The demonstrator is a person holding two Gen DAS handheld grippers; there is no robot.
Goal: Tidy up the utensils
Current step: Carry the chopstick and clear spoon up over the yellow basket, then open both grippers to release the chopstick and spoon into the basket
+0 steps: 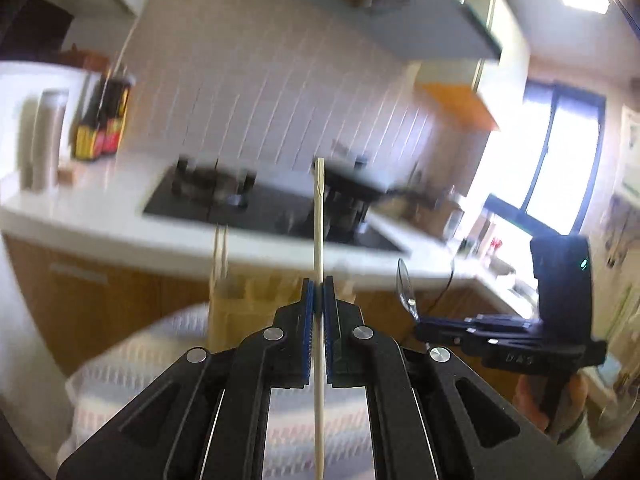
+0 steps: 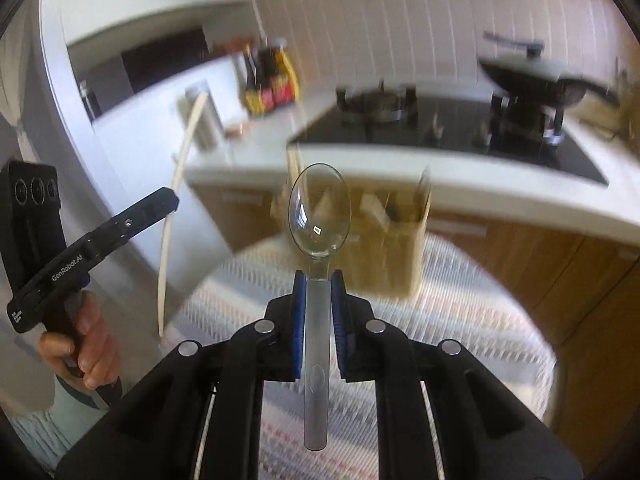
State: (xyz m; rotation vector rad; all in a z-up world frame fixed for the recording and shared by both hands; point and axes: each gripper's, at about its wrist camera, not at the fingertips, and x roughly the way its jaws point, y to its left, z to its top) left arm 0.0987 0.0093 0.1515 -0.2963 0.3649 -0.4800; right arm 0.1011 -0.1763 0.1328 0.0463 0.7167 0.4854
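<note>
My left gripper (image 1: pixel 319 282) is shut on a pale wooden chopstick (image 1: pixel 319 220) that stands nearly upright between its blue pads, held well above the table. In the right wrist view the same chopstick (image 2: pixel 176 208) shows as a long bent stick at the left gripper (image 2: pixel 170 198). My right gripper (image 2: pixel 319 276) is shut on the handle of a clear plastic spoon (image 2: pixel 320 208), bowl pointing forward and up. The spoon (image 1: pixel 406 288) also shows at the right gripper (image 1: pixel 418 322) in the left wrist view. A tan compartmented utensil box (image 2: pixel 394 248) stands on the striped tablecloth (image 2: pixel 460 320) beyond both grippers.
Behind the round table runs a white counter (image 2: pixel 400 164) with a black gas hob (image 2: pixel 440 128), a dark pan (image 2: pixel 532 76) and sauce bottles (image 2: pixel 272 80). Wooden cabinet fronts (image 2: pixel 560 264) lie below. A person's hand (image 2: pixel 88 344) grips the left tool. The utensil box (image 1: pixel 240 304) holds upright sticks.
</note>
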